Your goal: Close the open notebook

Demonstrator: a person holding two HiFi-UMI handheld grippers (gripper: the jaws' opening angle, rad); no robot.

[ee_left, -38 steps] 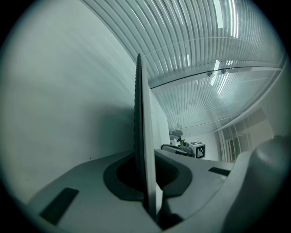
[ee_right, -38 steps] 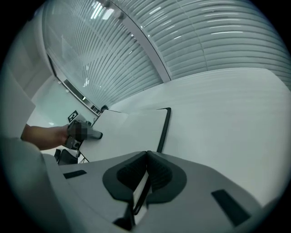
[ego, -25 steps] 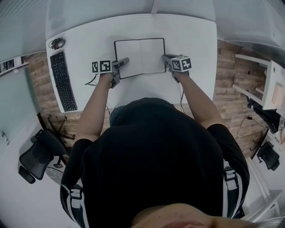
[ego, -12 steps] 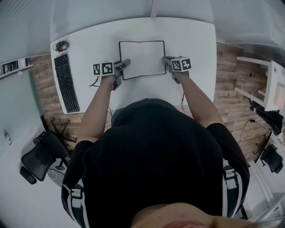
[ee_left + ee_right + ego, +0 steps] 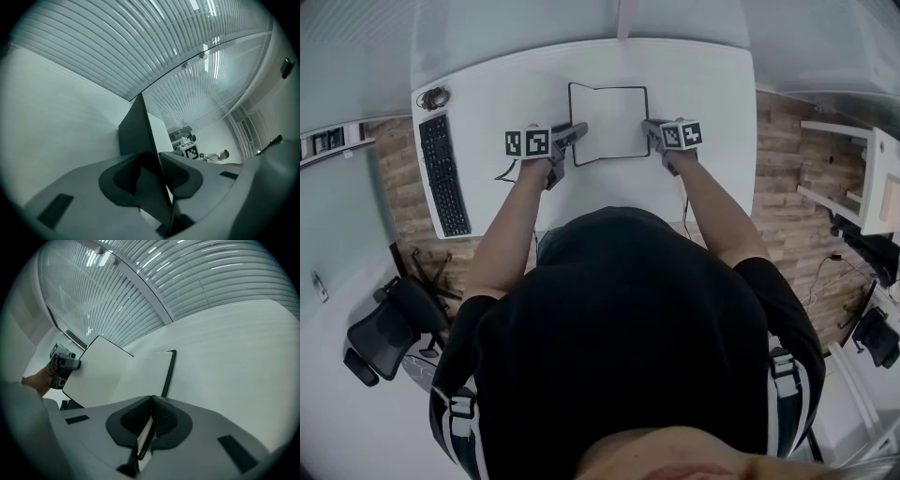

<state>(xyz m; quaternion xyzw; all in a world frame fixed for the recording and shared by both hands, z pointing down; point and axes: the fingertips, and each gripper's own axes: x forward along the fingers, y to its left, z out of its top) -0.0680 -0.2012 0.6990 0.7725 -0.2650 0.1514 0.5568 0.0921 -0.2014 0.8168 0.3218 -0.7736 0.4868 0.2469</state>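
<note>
A black notebook with white pages lies on the white desk. Its left cover stands lifted nearly upright, edge-on between the jaws of my left gripper. Those jaws are opening, and a gap shows beside the left pad in the left gripper view. My right gripper is shut on the notebook's near right edge. In the right gripper view the page and black cover are pinched between the pads of the right gripper. The left gripper shows at the raised half's far edge.
A black keyboard lies along the desk's left side, with a coiled cable at its far end. An office chair stands on the floor at the left. Window blinds rise behind the desk.
The left gripper has moved right and up, swinging the notebook's left cover from flat to nearly upright. The right gripper has stayed put on the right edge.
</note>
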